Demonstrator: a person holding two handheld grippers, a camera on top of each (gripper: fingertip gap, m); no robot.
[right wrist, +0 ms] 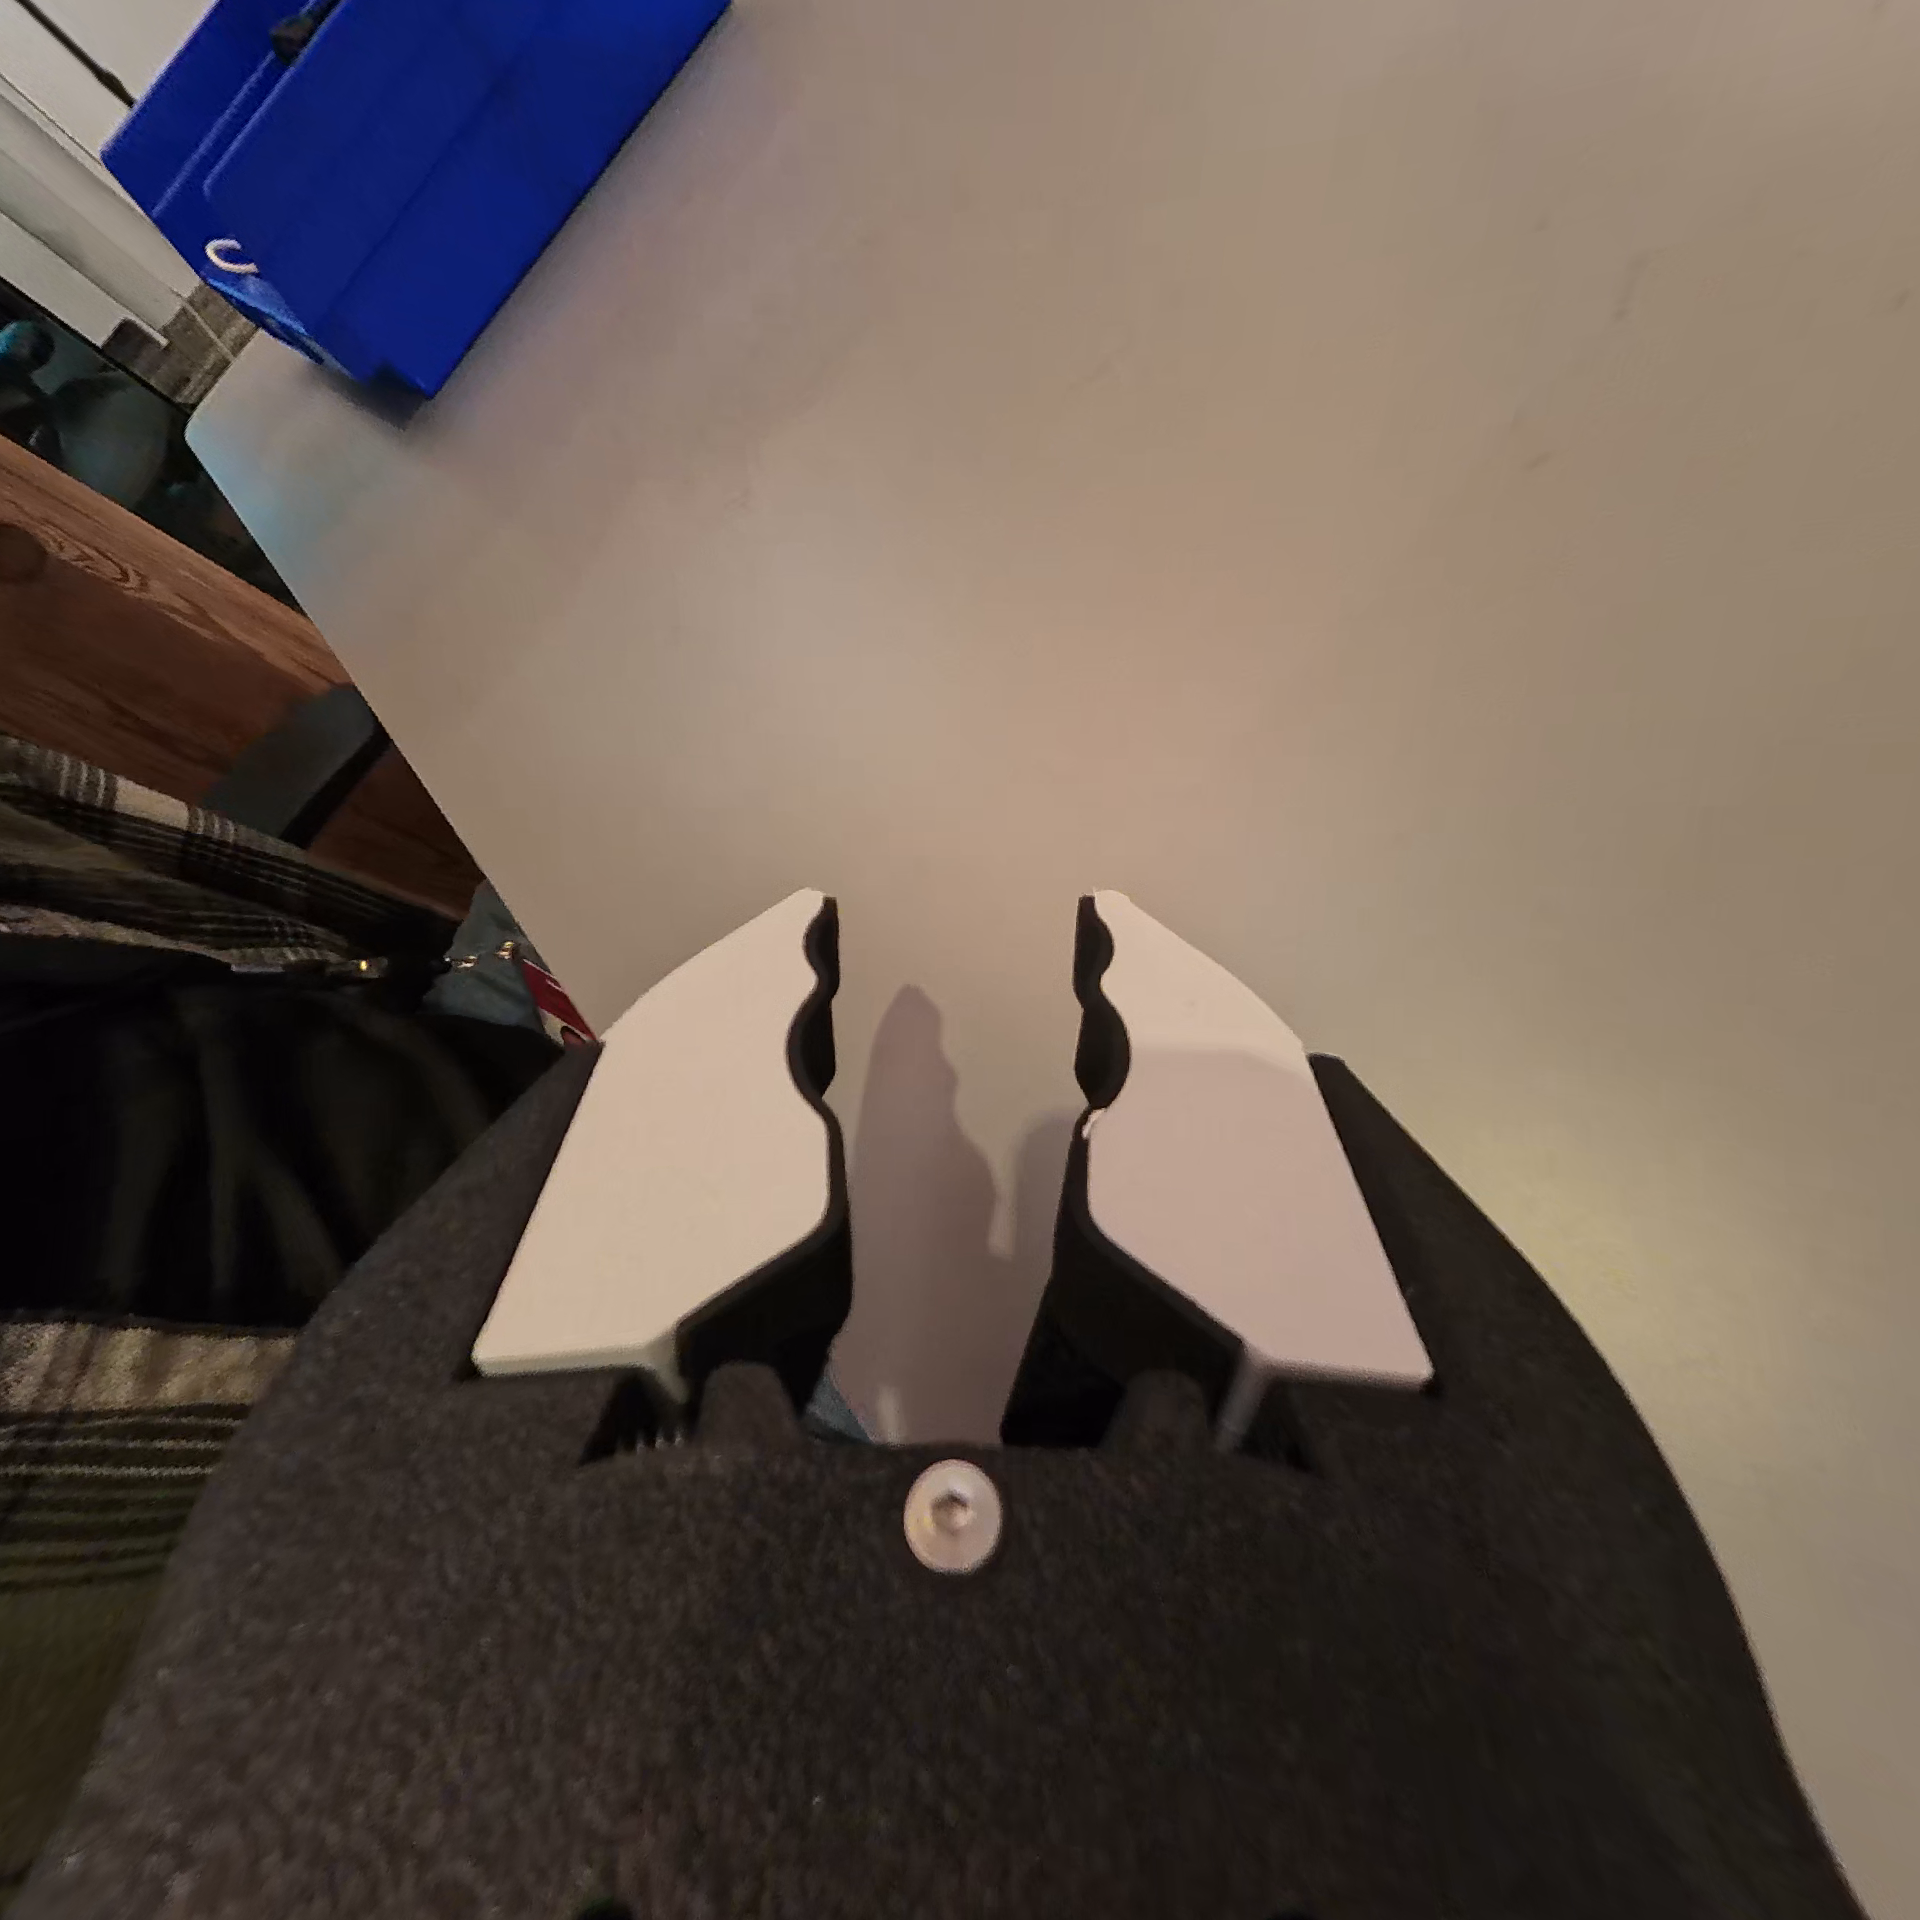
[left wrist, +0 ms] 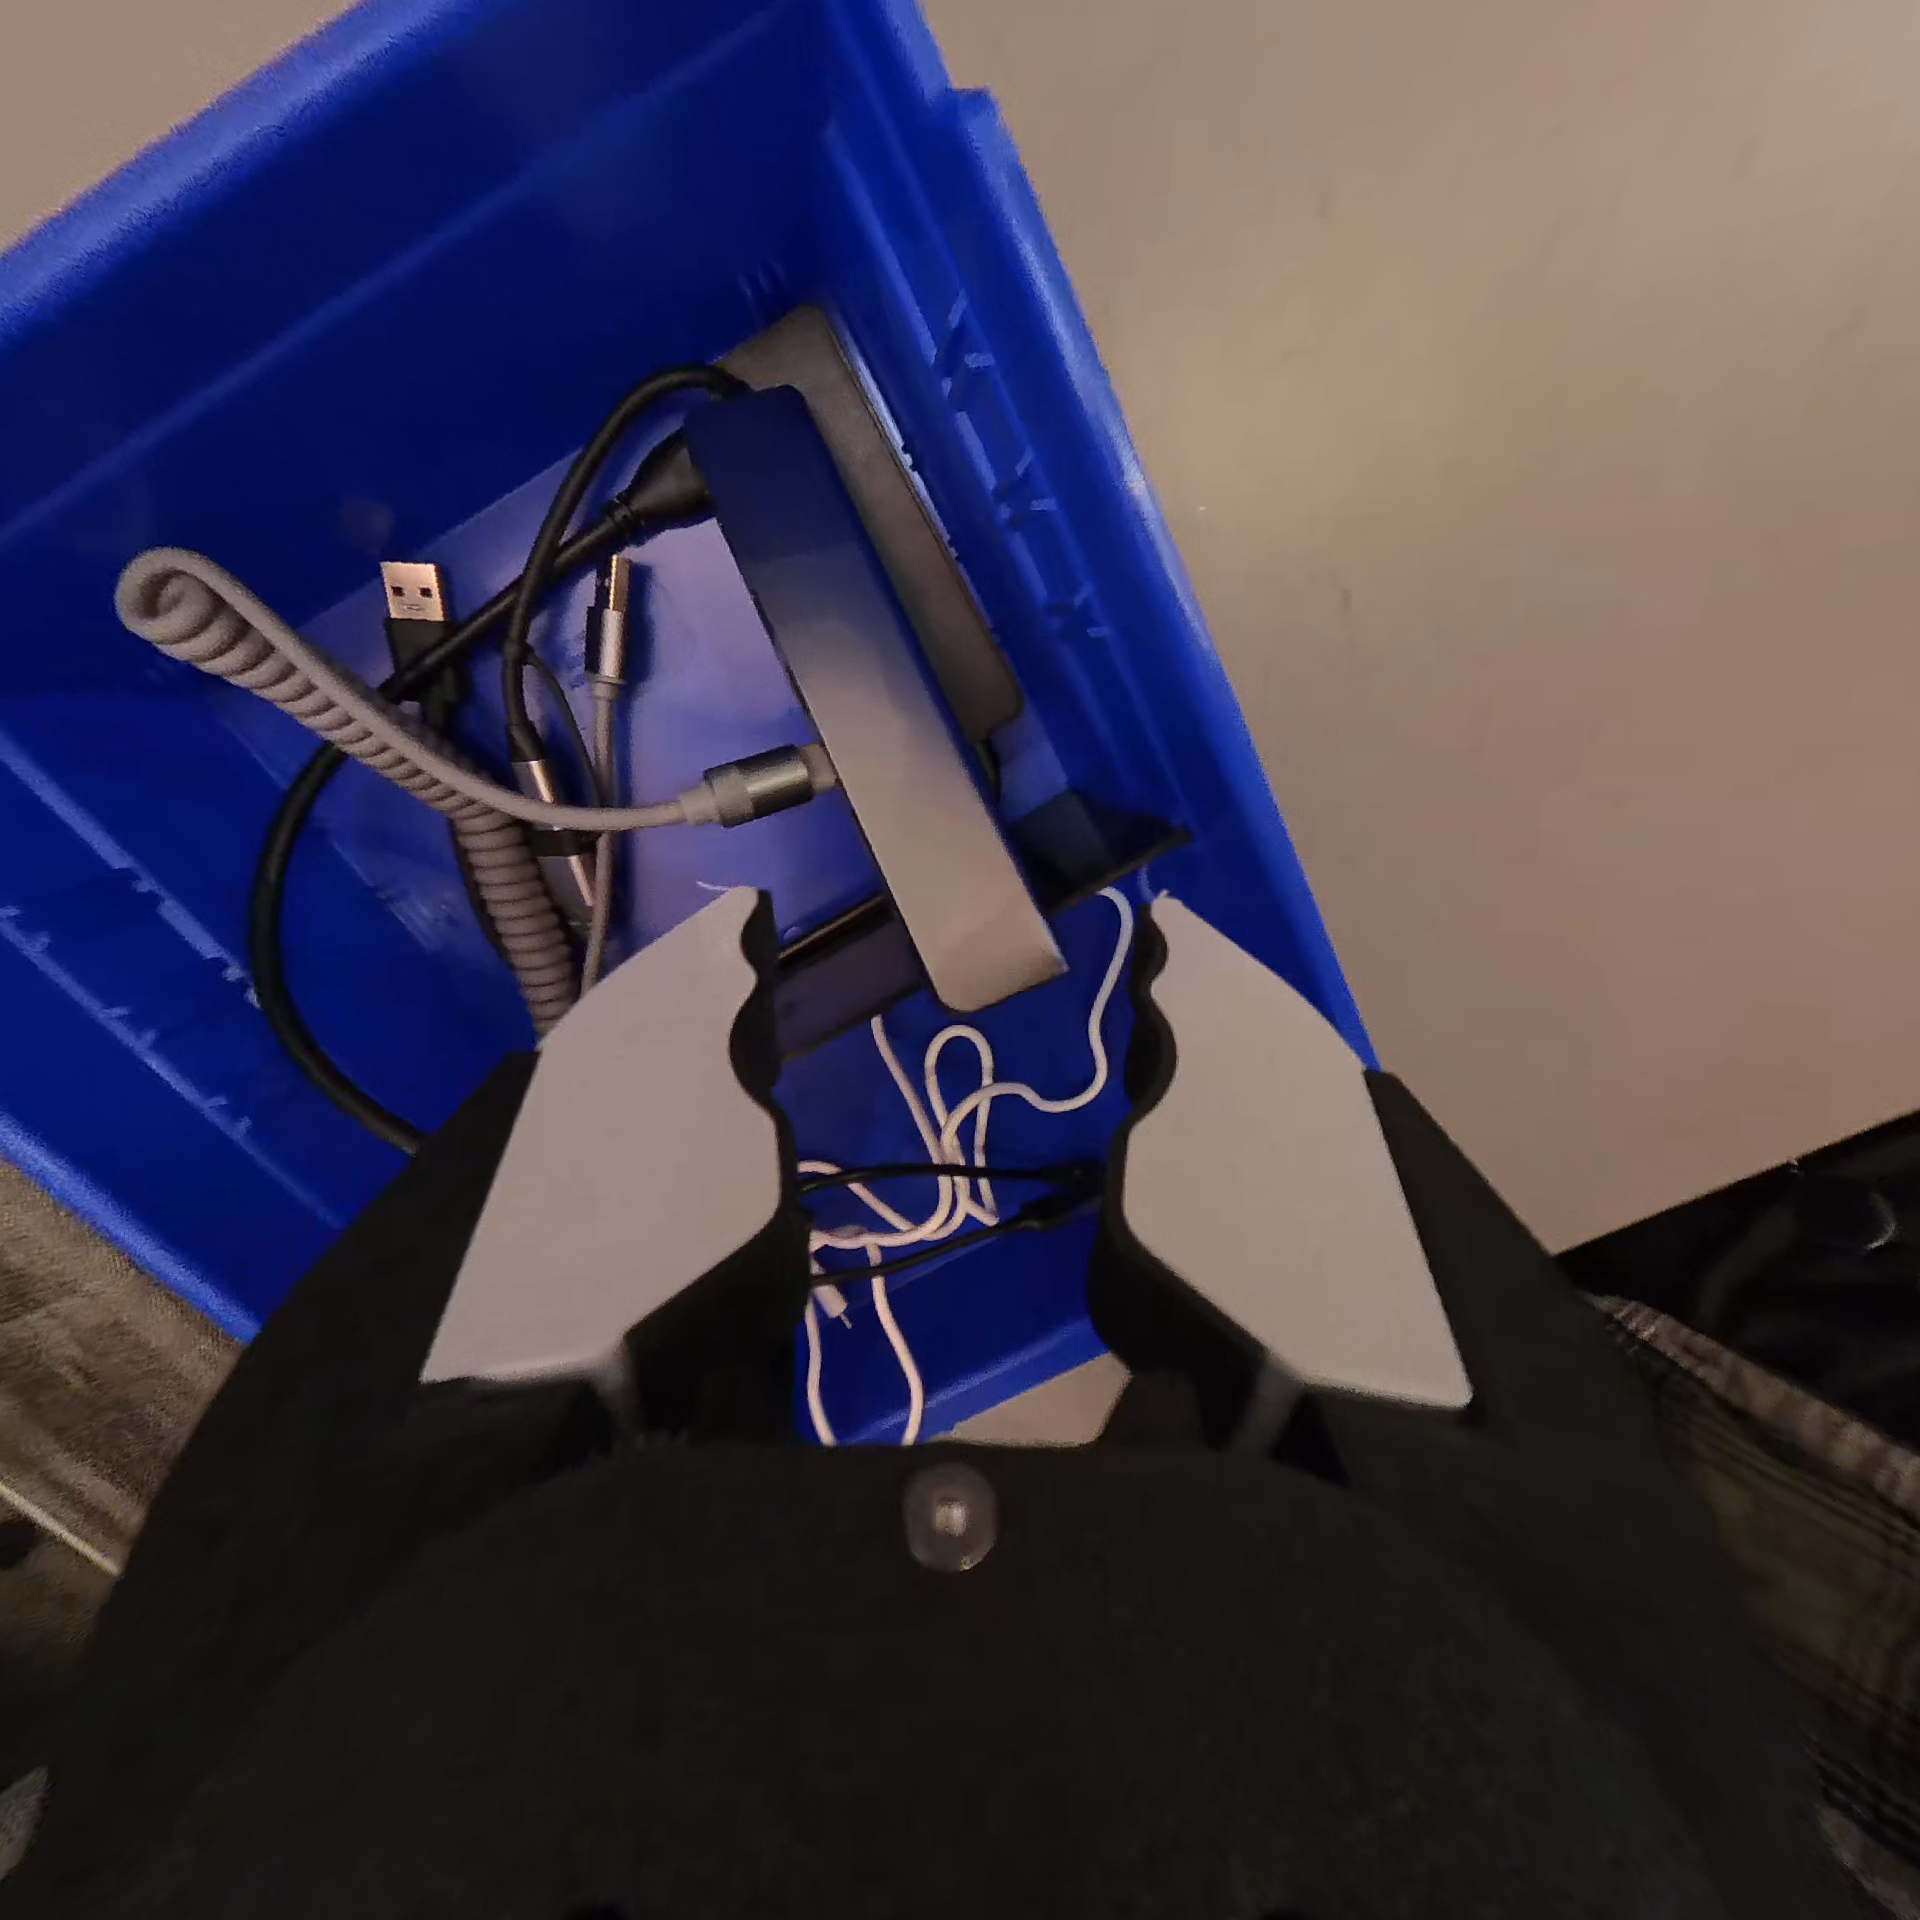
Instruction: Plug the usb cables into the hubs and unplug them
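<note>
In the left wrist view a blue bin (left wrist: 416,343) holds a long grey USB hub (left wrist: 883,748) leaning on a darker hub (left wrist: 904,499) behind it. A grey coiled cable (left wrist: 312,707) has its metal plug (left wrist: 758,795) in the grey hub's side. A loose black USB plug (left wrist: 416,608) and a silver one (left wrist: 613,613) lie beside it. Thin white cable (left wrist: 966,1101) and thin black cable (left wrist: 935,1179) lie tangled near the bin's front. My left gripper (left wrist: 951,909) is open and empty, just above the hub's near end. My right gripper (right wrist: 956,904) is open and empty over the bare table (right wrist: 1247,468).
The bin also shows in the right wrist view (right wrist: 395,187), far off at the table's left corner. A wooden surface (right wrist: 156,644) and plaid cloth (right wrist: 156,873) lie past the table's left edge. Dark fabric (left wrist: 1766,1299) lies at the table's near edge in the left wrist view. About 55 centimetres separates my left fingertips from my right. My left gripper's tips are some 12 centimetres from the loose black USB plug (left wrist: 416,608).
</note>
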